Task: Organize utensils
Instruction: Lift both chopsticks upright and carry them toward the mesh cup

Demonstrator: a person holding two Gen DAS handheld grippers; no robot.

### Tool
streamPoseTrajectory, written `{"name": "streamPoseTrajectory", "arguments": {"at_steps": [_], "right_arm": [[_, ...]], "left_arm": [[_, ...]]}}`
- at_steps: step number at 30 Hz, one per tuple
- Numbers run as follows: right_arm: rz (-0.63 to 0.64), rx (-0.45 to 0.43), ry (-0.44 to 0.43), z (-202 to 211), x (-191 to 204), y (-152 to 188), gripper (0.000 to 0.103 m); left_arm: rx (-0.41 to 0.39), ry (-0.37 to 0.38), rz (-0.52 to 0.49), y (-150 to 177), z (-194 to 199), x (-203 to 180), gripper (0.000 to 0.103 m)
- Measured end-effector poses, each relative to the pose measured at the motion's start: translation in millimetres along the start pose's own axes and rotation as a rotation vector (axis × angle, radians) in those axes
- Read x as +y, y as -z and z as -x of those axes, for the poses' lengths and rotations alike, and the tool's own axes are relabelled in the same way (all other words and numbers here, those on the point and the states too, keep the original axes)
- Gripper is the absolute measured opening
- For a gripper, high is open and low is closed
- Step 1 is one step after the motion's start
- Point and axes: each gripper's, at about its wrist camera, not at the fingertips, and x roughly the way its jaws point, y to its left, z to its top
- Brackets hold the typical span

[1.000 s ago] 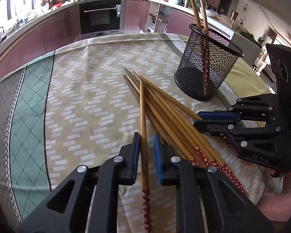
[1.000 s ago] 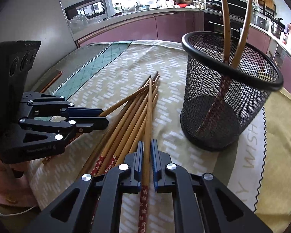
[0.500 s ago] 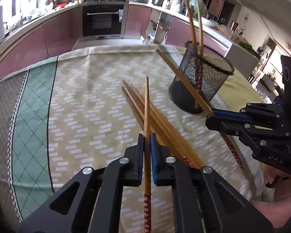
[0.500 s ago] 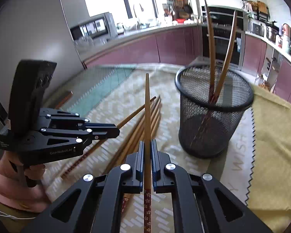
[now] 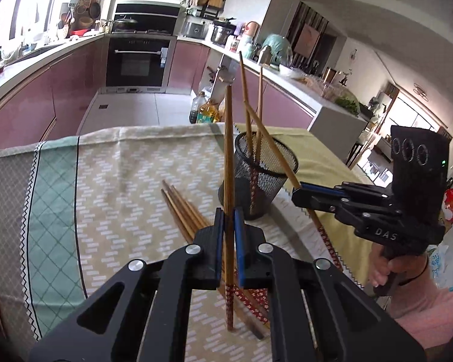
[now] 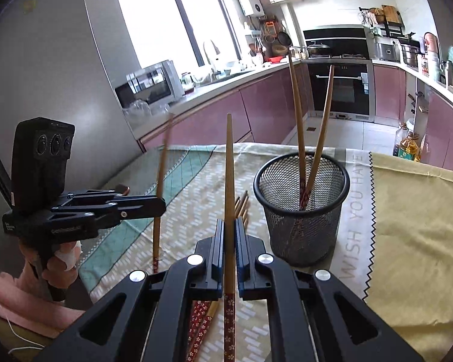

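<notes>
You have one chopstick clamped in each gripper: the left gripper (image 5: 229,238) is closed on a chopstick (image 5: 228,150) just above its red patterned end, and the right gripper (image 6: 229,241) is pinched on its own chopstick (image 6: 229,175) at much the same spot. Both sticks are clear of the cloth (image 5: 120,175) with their thin tips pointing up and away from you. The mesh cup (image 6: 302,208) stands just ahead with two chopsticks already leaning in it, and the rest of the pile (image 5: 184,211) lies on the cloth beside it. These sticks are light, stiff and smooth, so weight is no trouble, but a round lacquered shaft will likely swivel between flat pads if it knocks against anything. You hold each near its thick end, which leaves a long free length that swings wide with small wrist turns; watch the tips near the cup rim and near each other. The cup looks light too and could tip or slide if a stick pushes its wall. For those left on the cloth, take them near the patterned end, one at a time, where the shaft is thickest.
</notes>
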Motion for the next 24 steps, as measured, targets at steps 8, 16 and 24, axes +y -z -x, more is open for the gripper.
{"name": "streamPoseTrajectory", "arguments": {"at_steps": [8,16,24], "right_arm": [[-0.030,-0.058,-0.045,10.8,-7.7,-3.7,0.006],[-0.018,-0.077,-0.026,20.1,-3.5,-7.0,0.006],[0.016,-0.134,0.024,40.2,-2.3,-24.3,0.006]], "left_arm": [[-0.035,0.022,-0.017,-9.2,13.1,-8.4,0.007],[-0.045,0.036,-0.025,-15.5,12.9,-12.3,0.007],[-0.090,0.045,-0.050,-36.1,16.9,-23.2,0.007]]}}
